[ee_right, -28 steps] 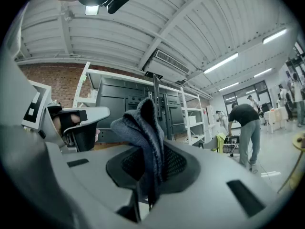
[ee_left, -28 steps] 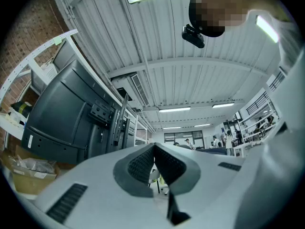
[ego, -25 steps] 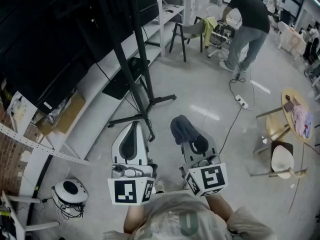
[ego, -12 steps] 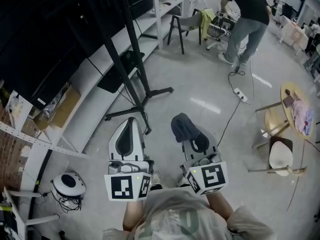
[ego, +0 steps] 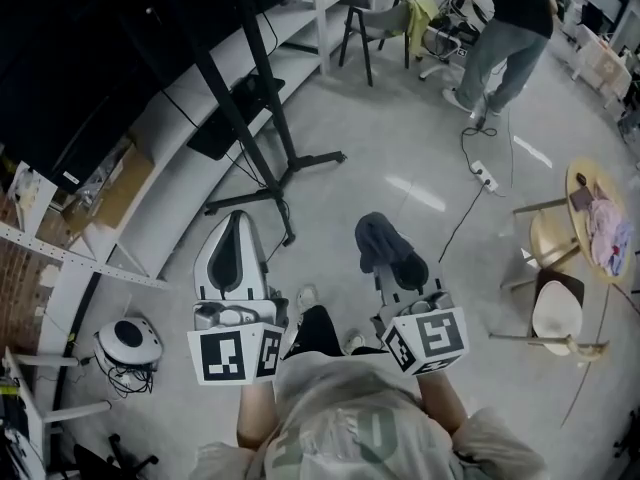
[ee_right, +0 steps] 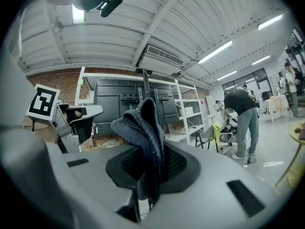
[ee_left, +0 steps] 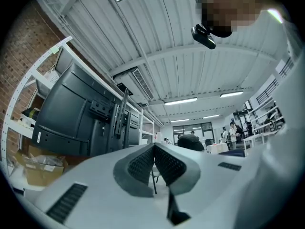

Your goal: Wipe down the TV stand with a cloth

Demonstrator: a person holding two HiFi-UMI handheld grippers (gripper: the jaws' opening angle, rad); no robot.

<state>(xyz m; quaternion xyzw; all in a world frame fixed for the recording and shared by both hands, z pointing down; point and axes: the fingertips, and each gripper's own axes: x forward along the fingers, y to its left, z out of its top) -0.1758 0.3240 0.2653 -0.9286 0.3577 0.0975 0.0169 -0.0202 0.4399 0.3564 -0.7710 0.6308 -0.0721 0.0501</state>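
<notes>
**Desk:** Status, left side first?

**Me:** My left claw (ego: 237, 230) is shut with nothing in it. In its own view the two ribbed pads meet on a single line. I'm holding it low over the floor (ego: 400, 148), near the person's knees.

**Desk:** And the stand?

**Me:** The TV stand (ego: 268, 103) is just ahead, a little right of that claw. It's a black upright with splayed feet on the floor, and the dark screen is above it to the far left. Neither claw touches it, so by my reading wiping hasn't begun.

**Desk:** Where's the cloth?

**Me:** The cloth (ee_right: 140, 128) is in the right claw (ego: 397, 268), which is clamped on it. It's dark, knitted-looking fabric. A bunched fold stands up past the tips and a tail hangs below the pads.

**Desk:** How will it handle?

**Me:** I judge it soft, light and floppy. It should mould around the upright, but it could drag or snag at the feet. The grip is mid-fold, which suits me. I'd lead with the loose bunch and keep the hard tips off the stand. If the fabric creeps out, I'd pinch deeper into the fold.
</notes>
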